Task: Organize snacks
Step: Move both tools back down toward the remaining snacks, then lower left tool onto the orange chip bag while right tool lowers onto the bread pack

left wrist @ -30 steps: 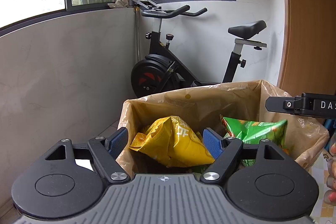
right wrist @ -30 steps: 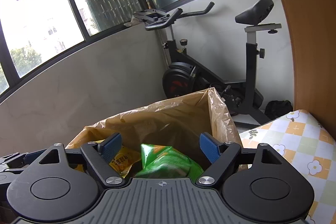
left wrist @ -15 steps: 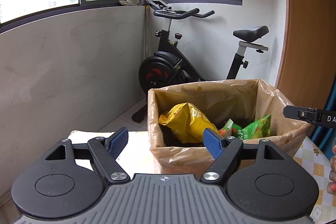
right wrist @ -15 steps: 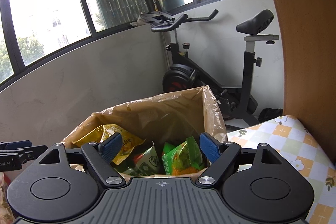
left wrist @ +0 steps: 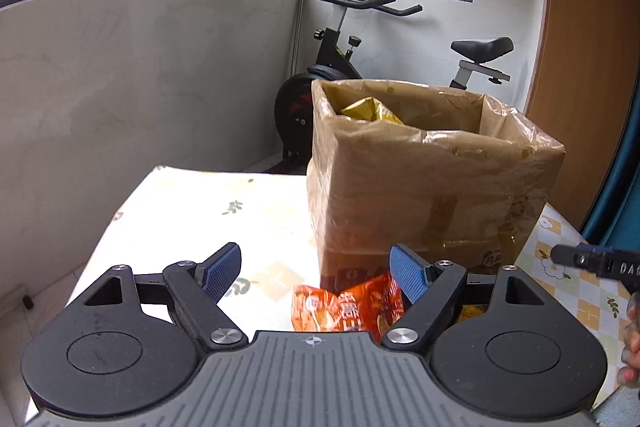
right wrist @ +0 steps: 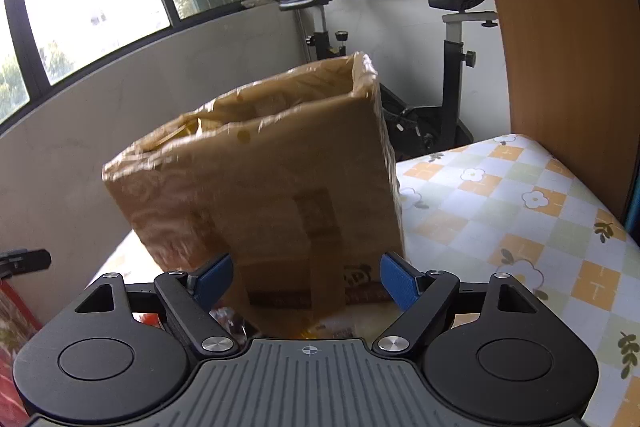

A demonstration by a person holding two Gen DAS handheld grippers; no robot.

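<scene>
A tall cardboard box [left wrist: 432, 179] lined with brown plastic stands on the table; a yellow snack bag [left wrist: 370, 109] peeks over its rim. The box also fills the middle of the right wrist view [right wrist: 272, 187]. My left gripper [left wrist: 316, 273] is open and empty, low in front of the box, just above an orange-red snack bag [left wrist: 346, 309] lying on the table. My right gripper [right wrist: 306, 279] is open and empty, close to the box's near wall. Its tip shows at the right edge of the left wrist view [left wrist: 596, 261]. Snack packets at the box's foot [right wrist: 228, 317] are mostly hidden.
The table has a floral checked cloth [right wrist: 520, 203]. An exercise bike [left wrist: 332, 67] stands behind it by the grey wall and windows. A wooden panel [right wrist: 560, 27] rises at the right. A red packet edge [right wrist: 12, 315] shows at far left.
Both grippers have pulled back and dropped from above the box opening to table level in front of it. The box's inside is now mostly out of sight; an orange-red bag has come into view.
</scene>
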